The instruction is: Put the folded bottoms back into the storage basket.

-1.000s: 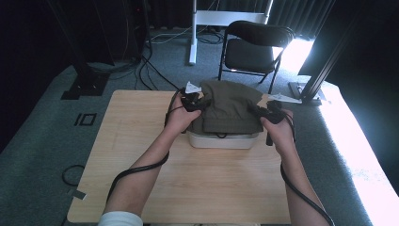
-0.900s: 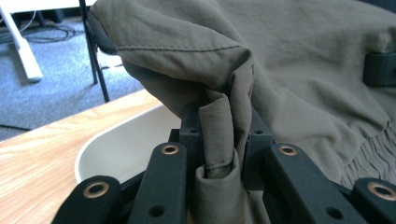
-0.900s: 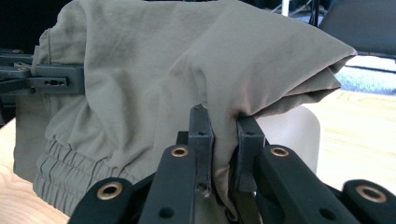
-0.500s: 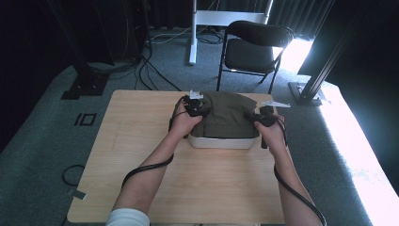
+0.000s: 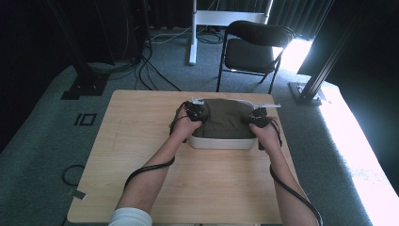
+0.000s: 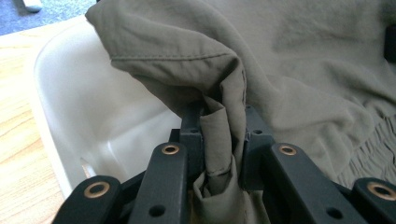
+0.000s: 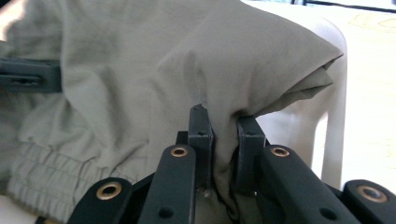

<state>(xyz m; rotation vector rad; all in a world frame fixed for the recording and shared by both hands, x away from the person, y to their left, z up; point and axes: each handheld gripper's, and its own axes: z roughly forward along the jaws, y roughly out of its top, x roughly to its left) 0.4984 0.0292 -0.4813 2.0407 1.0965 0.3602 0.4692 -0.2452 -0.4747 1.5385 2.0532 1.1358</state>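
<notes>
An olive-green folded garment (image 5: 225, 120) lies in a white plastic tub (image 5: 221, 142) at the middle of the wooden table. My left gripper (image 5: 200, 113) is shut on the garment's left edge; in the left gripper view a fold of cloth (image 6: 223, 135) is pinched between the black jaws over the tub's white wall (image 6: 93, 116). At the garment's right edge my right gripper (image 5: 254, 118) is shut on it too; in the right gripper view the bunched cloth (image 7: 224, 126) sits between its jaws, with the tub rim (image 7: 336, 93) to the right.
The wooden table (image 5: 141, 155) has bare surface around the tub on all sides. A black folding chair (image 5: 254, 47) stands on the carpet behind the table. Cables (image 5: 150, 75) and black stand bases lie on the floor at back left.
Both hands have lowered the garment, which now rests down in the tub instead of humped above it. The grippers have kept their hold on its two edges.
</notes>
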